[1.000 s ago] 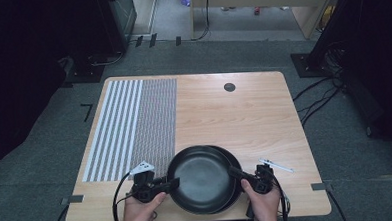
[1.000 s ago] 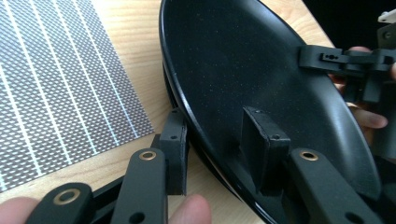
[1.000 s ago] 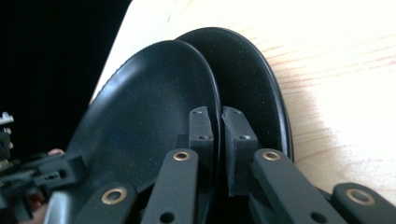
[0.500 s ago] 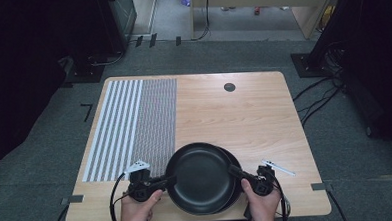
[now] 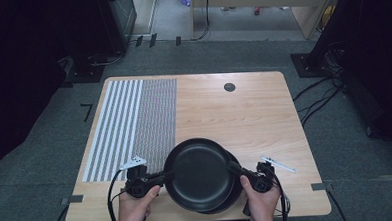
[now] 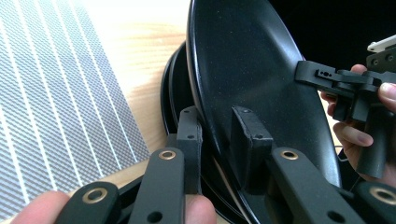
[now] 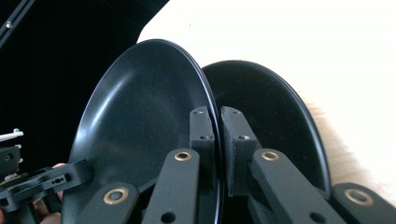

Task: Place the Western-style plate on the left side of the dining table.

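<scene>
Upper black plate [image 5: 199,173] raised above second plate [image 5: 233,189] on surface [image 5: 244,113]. Left tool [image 5: 168,176] clamps its left rim. Right tool [image 5: 234,168] clamps opposite rim.

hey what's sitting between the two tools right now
A black plate, lifted and gripped by its rim by both the left tool and right tool, with a second plate under it, per the high view.

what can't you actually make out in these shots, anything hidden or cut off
- High view: most of the lower plate is covered by the upper plate; a sliver of rim shows.
- High view: the small dark disc on the table is too small to identify.
- Left gripper view: the upper plate runs off the top edge.
- Right gripper view: the tabletop is washed out.
</scene>
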Motion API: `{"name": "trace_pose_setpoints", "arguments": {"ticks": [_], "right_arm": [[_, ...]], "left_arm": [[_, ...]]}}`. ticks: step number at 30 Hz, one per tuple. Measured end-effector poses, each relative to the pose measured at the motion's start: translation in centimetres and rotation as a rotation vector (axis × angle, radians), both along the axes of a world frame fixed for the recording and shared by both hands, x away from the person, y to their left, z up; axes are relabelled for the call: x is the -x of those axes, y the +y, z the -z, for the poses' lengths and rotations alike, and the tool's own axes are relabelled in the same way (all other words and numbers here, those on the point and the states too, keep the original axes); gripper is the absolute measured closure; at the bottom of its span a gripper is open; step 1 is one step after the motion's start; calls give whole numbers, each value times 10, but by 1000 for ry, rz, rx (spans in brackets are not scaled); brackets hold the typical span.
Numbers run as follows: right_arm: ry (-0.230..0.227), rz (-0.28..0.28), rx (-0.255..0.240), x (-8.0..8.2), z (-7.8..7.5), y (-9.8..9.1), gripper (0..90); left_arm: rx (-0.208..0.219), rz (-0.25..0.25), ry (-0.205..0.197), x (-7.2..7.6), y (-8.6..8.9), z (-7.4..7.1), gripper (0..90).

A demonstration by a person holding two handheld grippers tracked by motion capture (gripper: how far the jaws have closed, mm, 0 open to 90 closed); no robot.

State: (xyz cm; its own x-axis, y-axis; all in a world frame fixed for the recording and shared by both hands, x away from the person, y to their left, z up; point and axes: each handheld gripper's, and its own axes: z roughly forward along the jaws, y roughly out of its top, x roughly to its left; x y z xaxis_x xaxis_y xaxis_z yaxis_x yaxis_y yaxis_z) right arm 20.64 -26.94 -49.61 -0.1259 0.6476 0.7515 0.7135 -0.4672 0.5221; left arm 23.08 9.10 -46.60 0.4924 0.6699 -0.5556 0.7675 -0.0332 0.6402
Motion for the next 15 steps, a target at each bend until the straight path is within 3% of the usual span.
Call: {"name": "trace_pose_setpoints", "arguments": {"ticks": [15], "right_arm": [[-32,-40,30,-42,-32,41,843]], "left_arm": [[42,-43,-18,-34,46,-24,767]]}}
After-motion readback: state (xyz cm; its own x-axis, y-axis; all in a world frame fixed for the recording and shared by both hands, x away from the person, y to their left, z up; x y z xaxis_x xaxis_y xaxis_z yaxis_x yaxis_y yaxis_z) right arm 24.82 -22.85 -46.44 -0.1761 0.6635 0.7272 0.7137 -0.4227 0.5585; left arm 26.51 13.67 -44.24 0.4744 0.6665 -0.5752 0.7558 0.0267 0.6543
